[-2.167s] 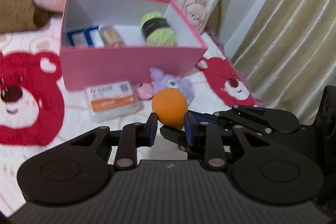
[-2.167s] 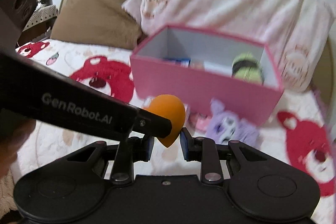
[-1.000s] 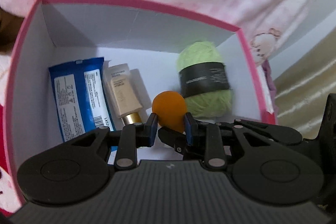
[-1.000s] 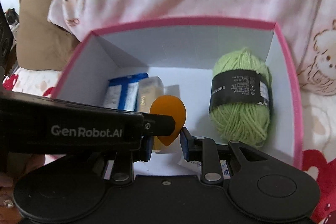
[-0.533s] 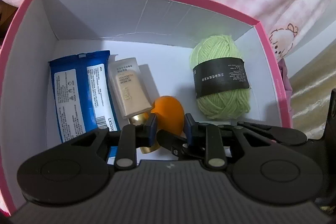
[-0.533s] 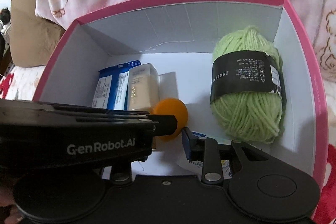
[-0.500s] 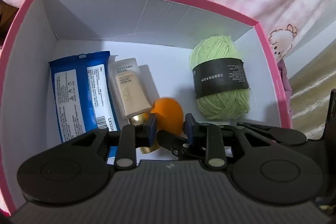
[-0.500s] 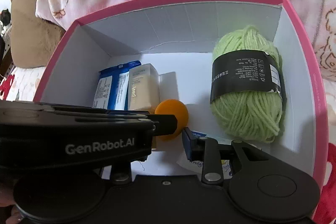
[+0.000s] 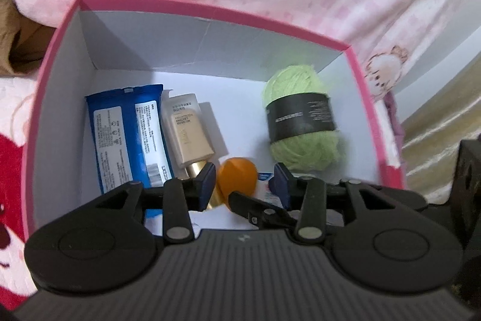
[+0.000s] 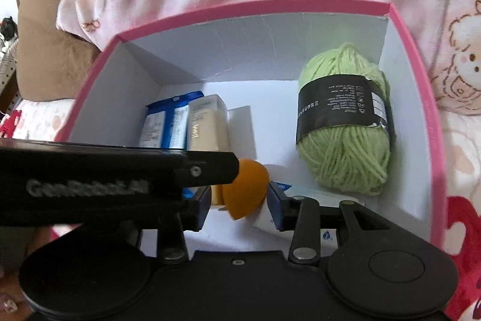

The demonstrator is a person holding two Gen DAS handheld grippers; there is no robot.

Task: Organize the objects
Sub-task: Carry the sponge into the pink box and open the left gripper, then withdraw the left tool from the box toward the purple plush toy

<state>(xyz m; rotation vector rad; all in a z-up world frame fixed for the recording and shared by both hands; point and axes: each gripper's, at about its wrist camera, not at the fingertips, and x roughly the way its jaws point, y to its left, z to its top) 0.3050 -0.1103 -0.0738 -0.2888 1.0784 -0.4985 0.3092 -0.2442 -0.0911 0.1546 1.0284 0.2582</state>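
— Left wrist view: where is the orange makeup sponge (image 9: 237, 176) seen?
— Inside the pink box (image 9: 210, 11), between both parted hand-held grippers (left (image 9: 245, 182), right (image 10: 237, 203)); jaws just opened, nothing gripped.

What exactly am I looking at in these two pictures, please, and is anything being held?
There is no robot here: a person holds a hand-held gripper in each hand, and each carries a fisheye camera looking along its two fingers. One picture comes from the left hand-held gripper, the other from the right hand-held gripper.

Both look down into a pink box on a bed. In it lie a blue packet, a beige tube, a green ball of yarn and an orange sponge.

The sponge sits between both sets of jaws, which have just been opening. The pads no longer press it, so nothing is held.
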